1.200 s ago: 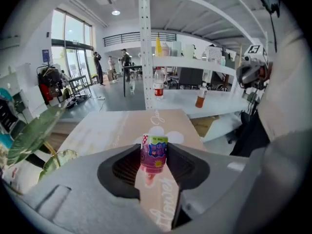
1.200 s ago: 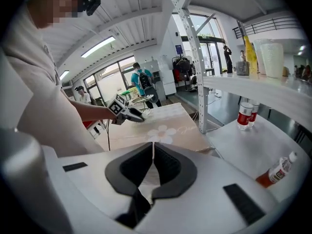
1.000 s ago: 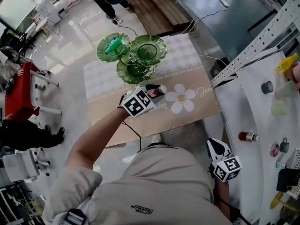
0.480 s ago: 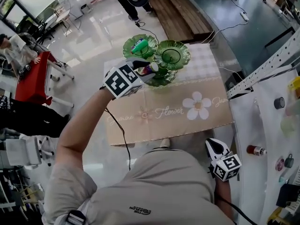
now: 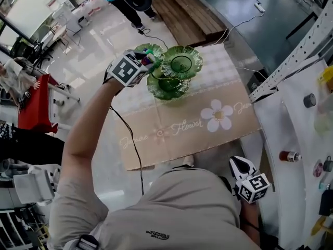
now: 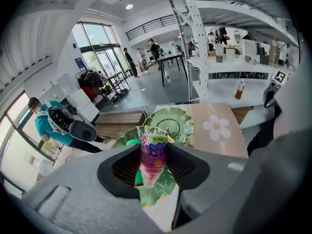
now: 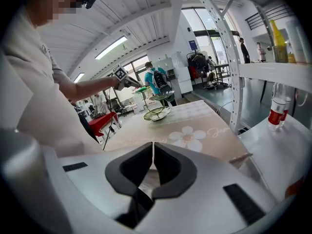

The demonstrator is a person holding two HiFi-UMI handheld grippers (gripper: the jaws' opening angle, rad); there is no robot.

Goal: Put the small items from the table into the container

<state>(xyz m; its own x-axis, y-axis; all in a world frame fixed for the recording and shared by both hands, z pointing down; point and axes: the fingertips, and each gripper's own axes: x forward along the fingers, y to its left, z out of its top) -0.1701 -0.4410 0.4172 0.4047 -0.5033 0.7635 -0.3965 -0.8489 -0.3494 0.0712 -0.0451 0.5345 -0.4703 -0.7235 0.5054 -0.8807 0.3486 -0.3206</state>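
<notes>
head view: you are looking steeply down on a table under a beige cloth (image 5: 208, 124) printed with a white flower. at its far end stands a set of three green glass dishes (image 5: 181, 62), one low and near, two higher behind it. your left gripper (image 5: 152, 62) reaches out over the far left dish. your right gripper (image 5: 239, 164) hangs by your hip, well apart from the dishes. a red-labelled bottle (image 5: 287, 155) lies on the white table to the right.

left gripper view: the jaws are clamped on a small pink-and-purple item (image 6: 153, 152), held upright with its narrow end down, above the left dish (image 6: 122, 139). a green item (image 6: 132, 142) lies in that dish, partly hidden by the jaw. the dish to its right (image 6: 171, 123) and the low one look bare.

right gripper view: the jaws are pressed together with nothing between them. the dishes sit far off on the cloth.
</notes>
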